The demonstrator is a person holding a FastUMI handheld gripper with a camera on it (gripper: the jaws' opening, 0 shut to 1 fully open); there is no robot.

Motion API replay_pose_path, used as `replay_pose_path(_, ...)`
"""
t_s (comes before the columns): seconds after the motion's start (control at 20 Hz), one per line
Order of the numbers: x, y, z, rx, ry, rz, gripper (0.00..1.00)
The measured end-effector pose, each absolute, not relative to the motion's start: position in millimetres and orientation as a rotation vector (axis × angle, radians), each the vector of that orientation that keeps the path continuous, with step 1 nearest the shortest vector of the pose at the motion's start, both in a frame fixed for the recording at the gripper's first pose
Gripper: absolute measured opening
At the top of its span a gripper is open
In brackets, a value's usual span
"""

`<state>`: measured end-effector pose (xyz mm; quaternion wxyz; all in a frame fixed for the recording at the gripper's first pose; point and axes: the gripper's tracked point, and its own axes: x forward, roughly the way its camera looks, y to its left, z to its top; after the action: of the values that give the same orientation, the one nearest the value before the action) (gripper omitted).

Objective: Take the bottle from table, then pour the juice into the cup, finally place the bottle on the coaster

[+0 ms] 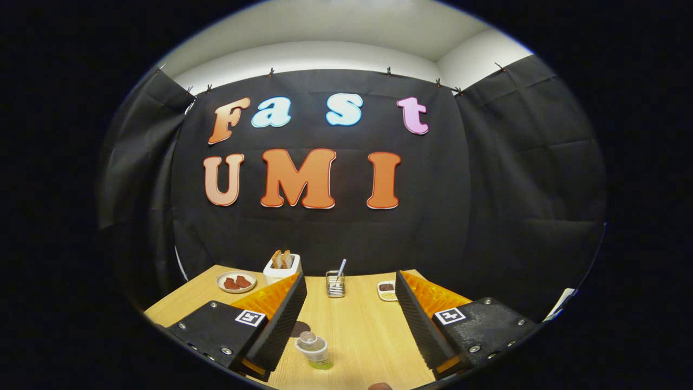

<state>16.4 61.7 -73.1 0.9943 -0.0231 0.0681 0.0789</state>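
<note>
The fingers stand wide apart above a pale wooden worktop, gripping nothing. Low in the frame, between them and nearer the left one, sits the small clear bottle with green juice at its bottom (seen from above), a dark round coaster just behind it. Farther back: a toast holder, a plate of red food, a wire caddy and a small dish before the black cloth wall.

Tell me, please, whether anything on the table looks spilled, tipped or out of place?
Nothing stands out. The bottle stands upright between the open gripper fingers, the table looks dry, and the plate, toast holder and rack beyond sit tidily.
</note>
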Motion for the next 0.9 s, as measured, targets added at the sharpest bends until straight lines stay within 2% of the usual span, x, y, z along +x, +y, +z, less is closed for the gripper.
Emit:
replay_pose_path(0.55, 8.3, 110.4, -172.3, -0.114, 0.305, 0.277, 0.98)
replay_pose_path(0.9, 1.9, 112.9, -245.6, -0.126, 0.457, 0.281, 0.98)
